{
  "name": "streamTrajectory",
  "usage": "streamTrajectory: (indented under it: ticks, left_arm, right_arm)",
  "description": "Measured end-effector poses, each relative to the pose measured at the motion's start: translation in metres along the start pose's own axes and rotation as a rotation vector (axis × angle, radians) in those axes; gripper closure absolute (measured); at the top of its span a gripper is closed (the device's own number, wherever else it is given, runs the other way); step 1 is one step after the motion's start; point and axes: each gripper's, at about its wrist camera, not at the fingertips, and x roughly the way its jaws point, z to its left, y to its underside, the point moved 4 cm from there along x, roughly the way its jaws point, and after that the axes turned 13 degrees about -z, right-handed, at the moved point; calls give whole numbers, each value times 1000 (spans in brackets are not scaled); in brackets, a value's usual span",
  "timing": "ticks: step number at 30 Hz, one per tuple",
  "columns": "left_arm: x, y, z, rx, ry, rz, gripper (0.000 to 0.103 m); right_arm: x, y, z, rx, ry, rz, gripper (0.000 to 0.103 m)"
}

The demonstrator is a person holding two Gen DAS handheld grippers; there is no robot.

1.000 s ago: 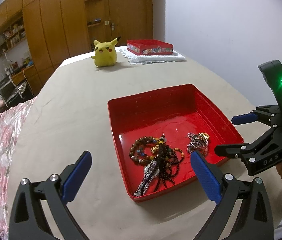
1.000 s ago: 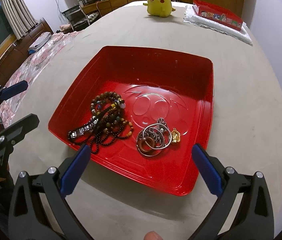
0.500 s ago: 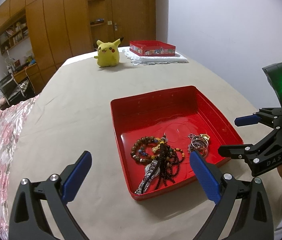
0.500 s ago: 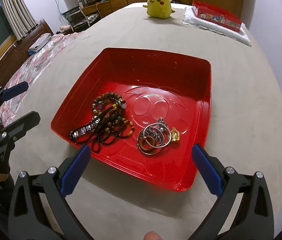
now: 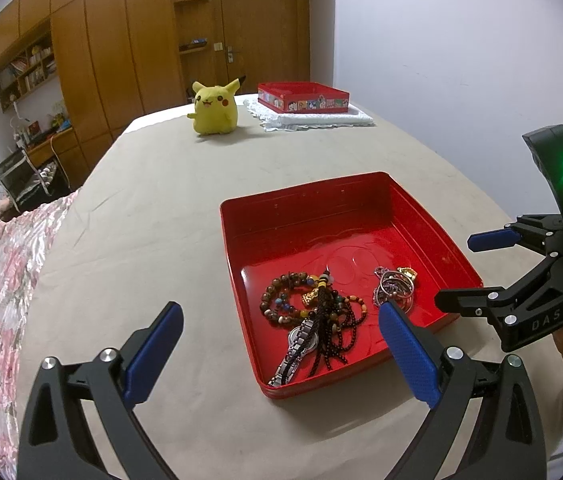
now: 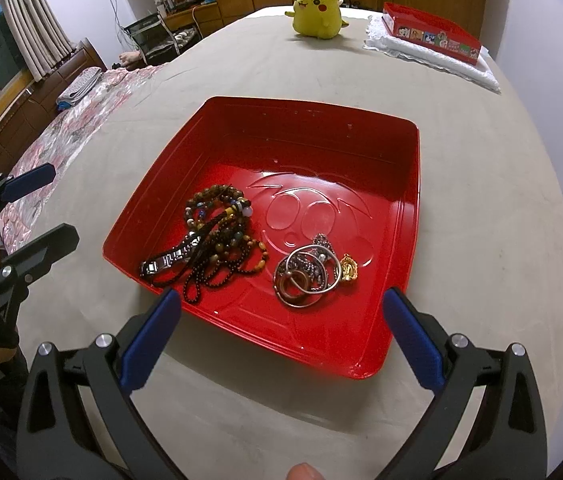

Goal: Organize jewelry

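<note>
**While both grippers hover open, the jewelry lies in the red tray**

While nothing is held, the left gripper (image 5: pixel 279 330) is seen with its blue-padded jaws spread wide above the beige bed cover (image 5: pixel 153 208), at the near left corner of the red tray (image 5: pixel 309 200). The right gripper (image 6: pixel 281 320) is likewise held with jaws wide apart and empty, just short of the tray's near edge.

All the jewelry is gathered in the near half of the tray. On one side a tangle is formed by a beaded bracelet (image 6: pixel 209 200), dark bead strands (image 6: pixel 221 256) and a metal watch (image 6: pixel 169 258), the watch partly covered by the strands. Slightly apart, a cluster of metal rings (image 6: pixel 305 276) is piled, with a small gold piece (image 6: pixel 348 270) touching its edge. The far half of the tray is bare, showing an embossed pattern.

At the far end of the bed a yellow plush toy (image 5: pixel 214 109) is set upright, and beside it a red box (image 5: pixel 303 97) is placed on a white cloth (image 5: pixel 321 120). Wooden wardrobes (image 5: pixel 121 48) are seen behind.
</note>
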Motion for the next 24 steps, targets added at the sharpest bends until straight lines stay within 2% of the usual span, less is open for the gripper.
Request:
streamTrajectory:
  ticks: [24]
  left_arm:
    - [-2,-1,0,3,-1,-1,5]
  right_arm:
    - [-7,-2,1,-1,0,-3,3]
